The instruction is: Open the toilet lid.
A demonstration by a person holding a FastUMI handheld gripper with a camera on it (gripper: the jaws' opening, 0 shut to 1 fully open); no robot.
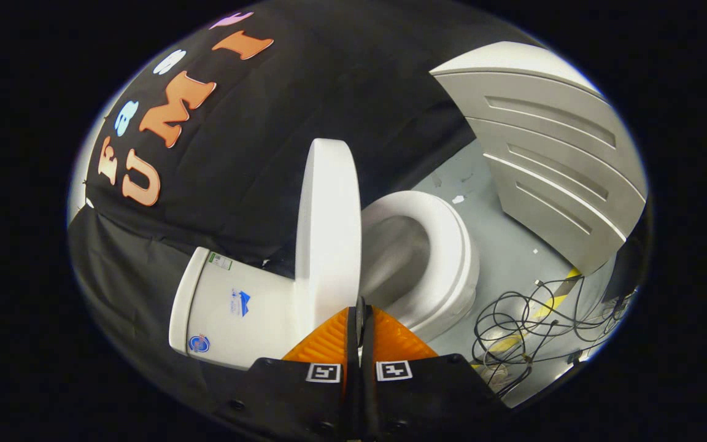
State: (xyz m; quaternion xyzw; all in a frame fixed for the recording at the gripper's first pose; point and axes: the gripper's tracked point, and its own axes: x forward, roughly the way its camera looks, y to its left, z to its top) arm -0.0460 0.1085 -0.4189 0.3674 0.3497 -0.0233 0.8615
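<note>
toilet lid: raised, standing edge-on just ahead of the hand-held gripper, its long axis running straight away from the fingertips, with the tank on one side and the open seat and bowl on the other. hand-held gripper: fingers pressed together, clenched on nothing, tips near the lid's closest rim; contact cannot be told. judged status: lid appears open already, so backing off along the lid's edge would suffice; loose cables lie on the floor beside the bowl.

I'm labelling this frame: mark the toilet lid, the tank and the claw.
toilet lid (327,227): gripper view, its raised flat face.
tank (237,310): gripper view, its side wall.
claw (360,307): gripper view, between its closed fingertips.
</note>
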